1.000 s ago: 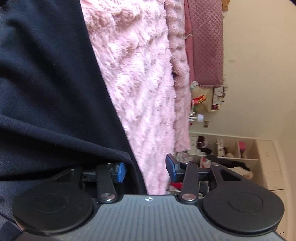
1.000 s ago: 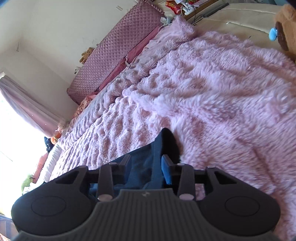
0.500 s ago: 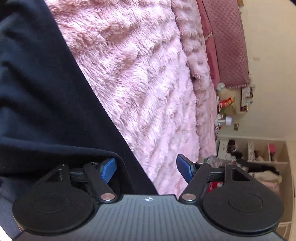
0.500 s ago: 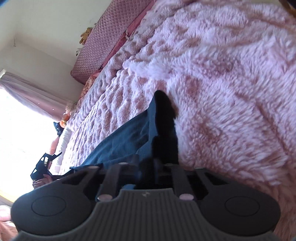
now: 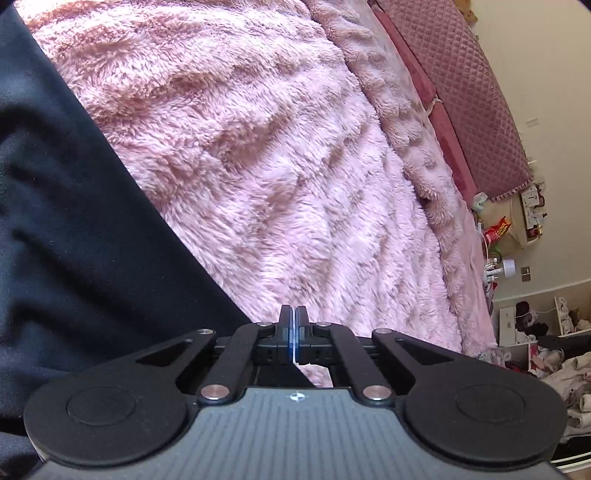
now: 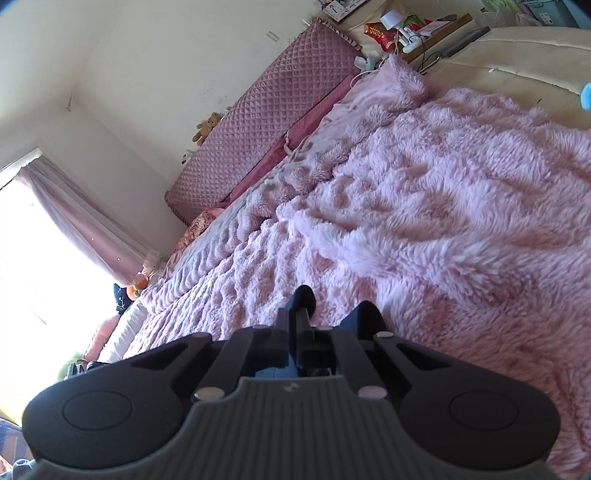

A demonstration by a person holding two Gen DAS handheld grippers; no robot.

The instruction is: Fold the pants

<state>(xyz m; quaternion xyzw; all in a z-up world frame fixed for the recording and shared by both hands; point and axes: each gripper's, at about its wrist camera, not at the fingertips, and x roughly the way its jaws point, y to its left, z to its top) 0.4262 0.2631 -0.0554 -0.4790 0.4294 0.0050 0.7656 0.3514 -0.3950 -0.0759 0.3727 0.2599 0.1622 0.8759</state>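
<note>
The dark navy pants (image 5: 74, 206) fill the left of the left wrist view, lying on the fluffy pink blanket (image 5: 295, 177). My left gripper (image 5: 294, 314) is shut with its pads pressed together at the pants' edge; no cloth shows between the tips. In the right wrist view my right gripper (image 6: 297, 317) is shut on a fold of the pants (image 6: 304, 297), and dark cloth bulges up beside the fingers (image 6: 364, 317). The rest of the pants is hidden below the gripper body.
The pink blanket (image 6: 443, 206) covers the bed. A quilted mauve headboard cushion (image 6: 266, 122) lines the wall. A cluttered nightstand (image 6: 406, 26) and shelves with clothes (image 5: 535, 332) stand beyond the bed. A curtained window (image 6: 44, 236) is at left.
My left gripper went from open beside the pants' edge to shut. My right gripper closed on the pants fold and has lifted, so less cloth shows ahead of it.
</note>
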